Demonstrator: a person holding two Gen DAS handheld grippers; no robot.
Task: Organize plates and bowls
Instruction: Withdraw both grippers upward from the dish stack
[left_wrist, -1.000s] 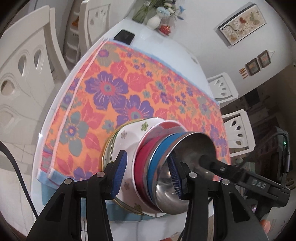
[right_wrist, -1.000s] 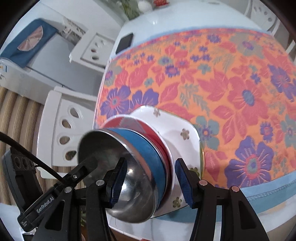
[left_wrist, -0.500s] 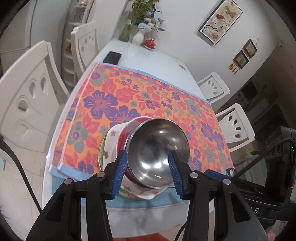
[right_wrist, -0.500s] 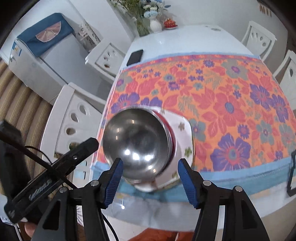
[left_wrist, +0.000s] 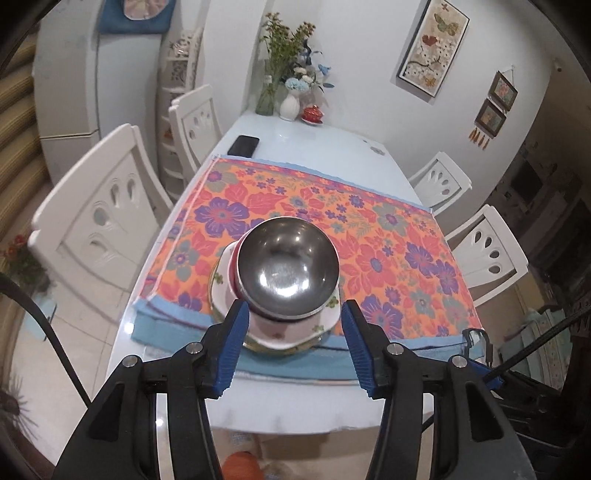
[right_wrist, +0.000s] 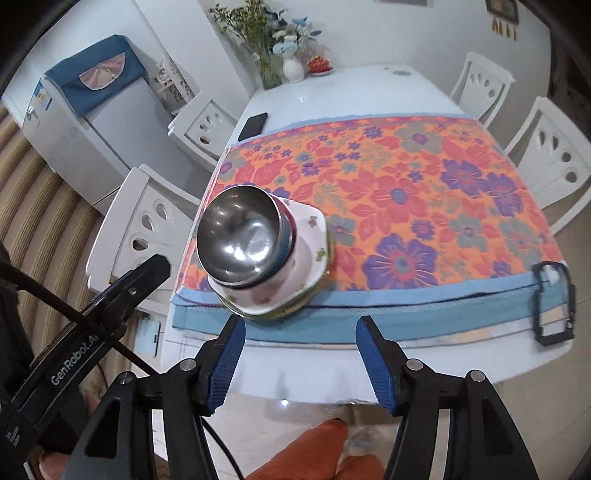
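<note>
Your left gripper (left_wrist: 291, 347) hangs spread wide and holding nothing, just short of the steel bowl (left_wrist: 288, 267); your right gripper (right_wrist: 299, 354) is equally wide and bare, nearer you than the bowl and off to its right. That bowl tops the stack, over a white flowered plate (right_wrist: 314, 240) on the floral cloth (right_wrist: 424, 192). Beyond the bowl lies 1 phone (left_wrist: 243, 145), then the vase (left_wrist: 290, 106)

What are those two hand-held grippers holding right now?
Nothing. The left hand-held gripper and right hand-held gripper are both open, apart from the stacked steel bowl.
</note>
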